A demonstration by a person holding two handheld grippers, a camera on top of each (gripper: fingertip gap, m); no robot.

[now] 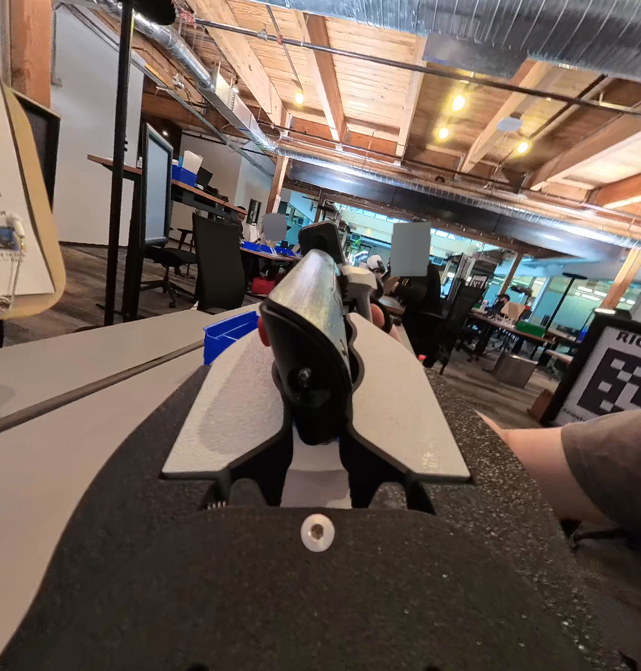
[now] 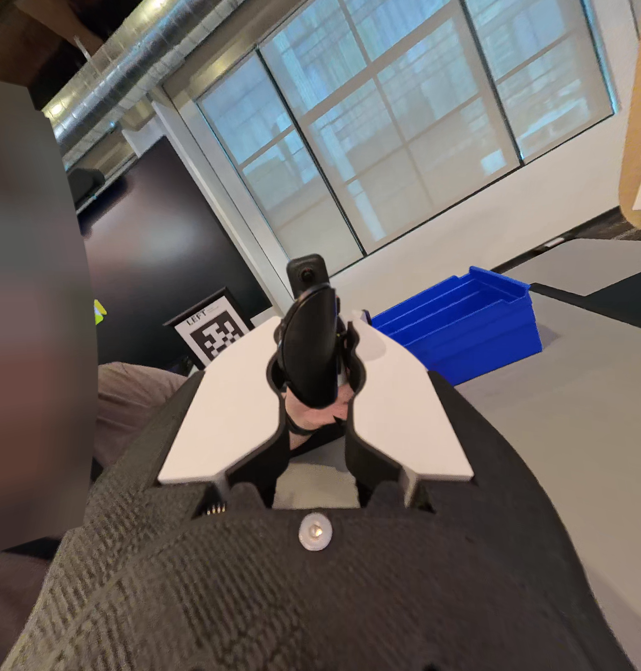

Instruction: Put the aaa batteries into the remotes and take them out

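Left gripper (image 1: 306, 326): your jaws are nearly closed and pinch the remote (image 1: 311, 381) in the notch between the two pale fingers; the tool points up and across the room.
Right gripper (image 2: 317, 319): your jaws are drawn in the same way and clamp the remote (image 2: 308, 359) at their tips, so it is held from both sides, off the desk.
Desk (image 1: 57, 435): a grey top runs under and to the left of your left tool; in the right wrist view the desk (image 2: 566, 435) lies to the right of the fingers.
Blue bin (image 2: 457, 326): it stands on the desk just beyond the right finger of your right tool. You cannot see into it. In the left wrist view only a corner of the blue bin (image 1: 232, 334) shows past the left finger.
Forearm (image 1: 566, 464): your sleeved arm comes in from the right edge, level with the left tool's body.
Marker card (image 1: 620, 374): a framed black-and-white pattern stands at the right edge; another marker card (image 2: 210, 334) stands left of your right tool.
Remote: black face with a silvery back, standing tilted, its lower end toward your left tool's lens.
Camera (image 1: 319, 236): the other tool's black camera shows just past the remote's top; likewise the camera (image 2: 304, 272) in the right wrist view.
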